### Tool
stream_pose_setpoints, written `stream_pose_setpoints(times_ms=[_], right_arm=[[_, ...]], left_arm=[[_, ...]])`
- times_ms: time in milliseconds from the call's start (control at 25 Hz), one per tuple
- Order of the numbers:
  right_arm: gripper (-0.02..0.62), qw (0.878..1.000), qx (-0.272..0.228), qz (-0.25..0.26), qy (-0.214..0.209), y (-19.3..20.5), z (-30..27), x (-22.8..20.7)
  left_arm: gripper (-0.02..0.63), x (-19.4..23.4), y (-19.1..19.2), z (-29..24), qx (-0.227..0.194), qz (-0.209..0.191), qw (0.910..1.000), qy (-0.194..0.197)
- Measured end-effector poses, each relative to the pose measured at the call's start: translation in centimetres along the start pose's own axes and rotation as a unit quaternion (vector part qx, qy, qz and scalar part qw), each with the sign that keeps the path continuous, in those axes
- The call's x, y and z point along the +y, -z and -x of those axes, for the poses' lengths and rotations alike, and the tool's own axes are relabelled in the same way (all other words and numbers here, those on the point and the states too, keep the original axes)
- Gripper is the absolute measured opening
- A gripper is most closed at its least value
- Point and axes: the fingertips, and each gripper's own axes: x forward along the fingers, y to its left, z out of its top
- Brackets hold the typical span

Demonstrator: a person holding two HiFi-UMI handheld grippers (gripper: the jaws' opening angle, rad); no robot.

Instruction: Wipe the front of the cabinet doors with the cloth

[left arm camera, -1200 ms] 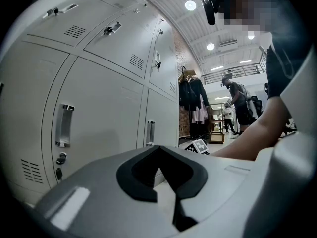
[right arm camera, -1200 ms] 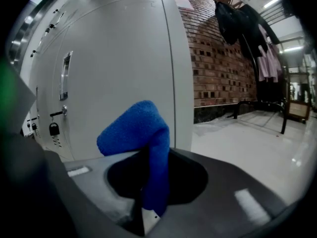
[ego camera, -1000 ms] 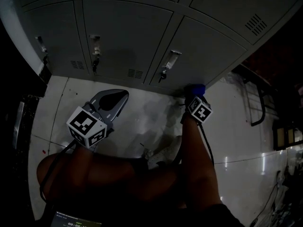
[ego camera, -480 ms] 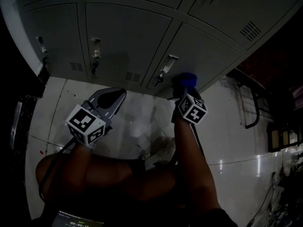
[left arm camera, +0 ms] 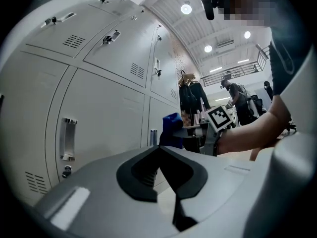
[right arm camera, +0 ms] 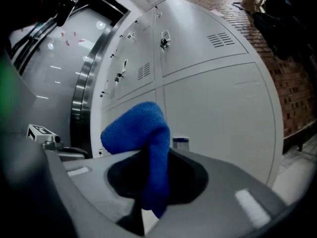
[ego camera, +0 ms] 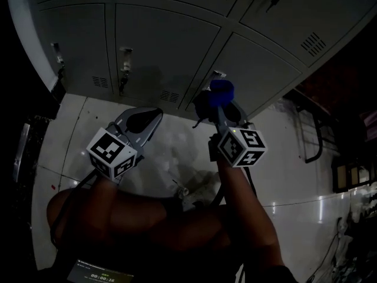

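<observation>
Change: the cloth [ego camera: 221,90] has moved from the bottom edge of the lower right door [ego camera: 265,63] up and leftward, and is now just beside the handle [ego camera: 215,74].
Meaning: this looks like a wiping stroke up that door. The other doors [ego camera: 159,46] probably remain to be done.
Right gripper [ego camera: 222,104]: jaws clamped on the cloth. A folded wad sticks out past the tips toward the door.
Left gripper [left arm camera: 159,150]: jaws pressed together with nothing between them, hanging over the floor [ego camera: 177,143] below the doors, well apart from the cloth.
Hard to tell: the head view is dim, and no view settles whether the wad presses on the metal or sits just off it.
Hidden: the cloth covers part of the handle.
Cut off: the upper doors run out of the head view.
</observation>
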Motion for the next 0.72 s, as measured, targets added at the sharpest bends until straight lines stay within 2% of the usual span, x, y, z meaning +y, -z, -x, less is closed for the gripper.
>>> stream_pose_setpoints(times_ms=[160,360,560,720], right_arm=[[0.069,0.997,-0.004,0.007,-0.071,-0.8,1.5,4.9],[0.069,0.990,-0.001,0.019,-0.142,0.3,3.2,7.7],[0.069,0.985,-0.015,0.022,-0.173,1.5,3.3,8.4],[0.069,0.984,-0.006,0.029,-0.175,2.7,2.7,9.2]], left_arm=[[0.005,-0.9,-0.6,0.1,0.004,-0.013,0.9999,0.004],[0.005,-0.9,-0.9,0.1,0.004,-0.028,0.9996,0.003],[0.005,-0.4,-0.9,0.2,0.004,-0.031,0.9995,-0.004],[0.005,-0.5,-1.2,0.0,-0.002,-0.025,0.9997,-0.002]])
